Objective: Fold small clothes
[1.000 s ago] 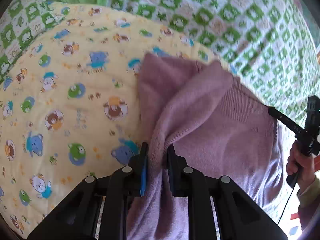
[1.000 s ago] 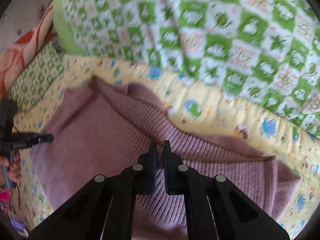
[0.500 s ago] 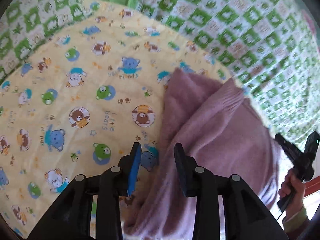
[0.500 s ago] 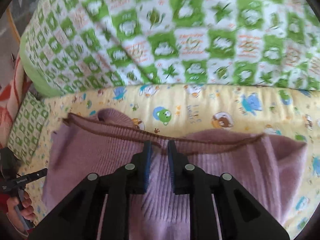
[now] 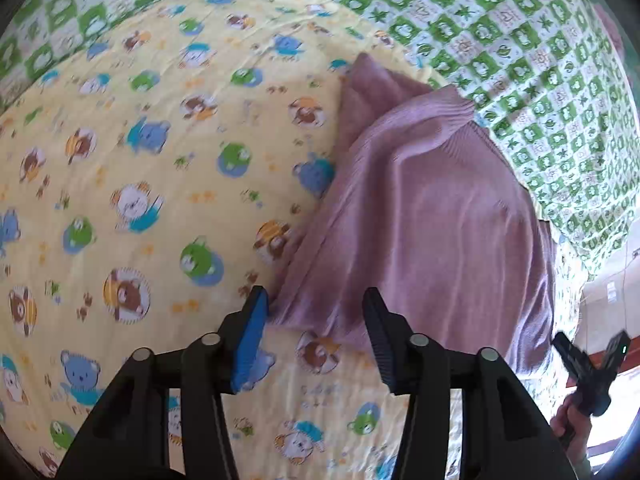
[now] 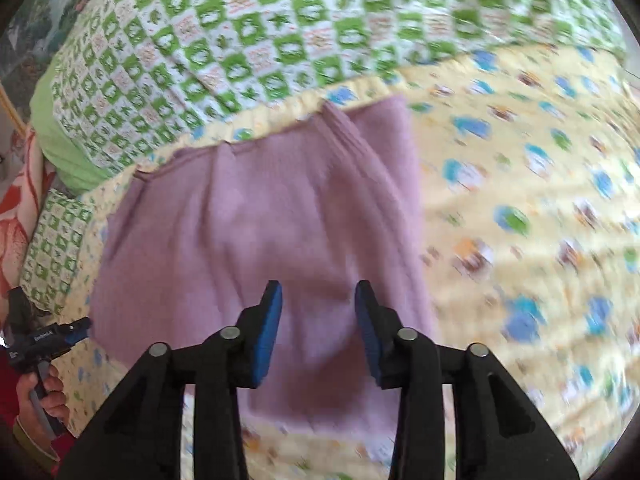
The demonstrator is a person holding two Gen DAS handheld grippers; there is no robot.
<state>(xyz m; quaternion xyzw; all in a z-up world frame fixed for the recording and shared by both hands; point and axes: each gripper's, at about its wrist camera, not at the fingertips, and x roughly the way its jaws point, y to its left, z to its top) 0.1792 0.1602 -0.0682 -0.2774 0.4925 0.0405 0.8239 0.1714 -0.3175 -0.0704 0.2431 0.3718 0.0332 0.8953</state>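
Note:
A mauve knitted sweater (image 5: 432,216) lies folded and flat on a yellow blanket with cartoon bears (image 5: 140,160). My left gripper (image 5: 316,304) hovers over the sweater's near corner, its jaws opening, and the cloth lies under the gap without being pinched. In the right wrist view the same sweater (image 6: 256,240) fills the middle. My right gripper (image 6: 318,298) hangs above it with its jaws opening and nothing clamped between the blue pads. The right gripper also shows at the lower right of the left wrist view (image 5: 588,364), held by a hand.
A green-and-white checked quilt (image 5: 540,60) borders the yellow blanket at the back; it shows again as the quilt (image 6: 248,32) in the right wrist view. A red-patterned cloth (image 6: 20,208) lies at the far left. The left gripper and its hand (image 6: 40,364) sit at the lower left.
Both grippers let go of the sweater and opened. They drew back from it, and the sweater dropped flat onto the blanket. The right wrist view rolled and is now blurred.

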